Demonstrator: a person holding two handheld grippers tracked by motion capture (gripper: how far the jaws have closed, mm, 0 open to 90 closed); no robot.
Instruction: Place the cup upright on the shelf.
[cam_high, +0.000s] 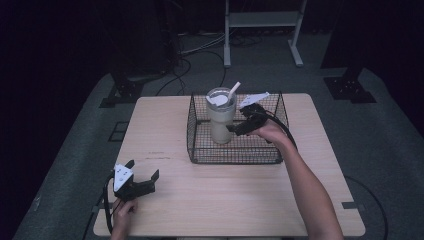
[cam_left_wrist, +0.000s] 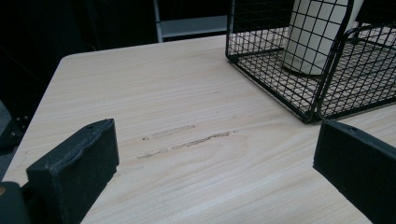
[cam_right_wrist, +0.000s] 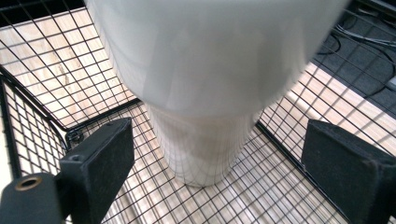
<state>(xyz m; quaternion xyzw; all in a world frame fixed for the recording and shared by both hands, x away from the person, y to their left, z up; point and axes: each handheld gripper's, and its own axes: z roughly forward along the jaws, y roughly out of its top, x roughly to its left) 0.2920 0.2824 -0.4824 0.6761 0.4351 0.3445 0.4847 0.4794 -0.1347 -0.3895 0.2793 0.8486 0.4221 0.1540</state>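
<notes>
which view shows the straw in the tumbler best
The high view: the white straw sticks up tilted from the lid of the tumbler, which stands in the wire basket. The left gripper view cuts the tumbler off below its top. The right gripper view has the tumbler's blurred body between open jaws.

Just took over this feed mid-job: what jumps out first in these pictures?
A tall pale tumbler with a straw stands upright in a black wire basket at the table's far middle. The right gripper reaches into the basket, jaws open either side of the tumbler, not yet closed on it. The left gripper rests open near the table's near left corner.
</notes>
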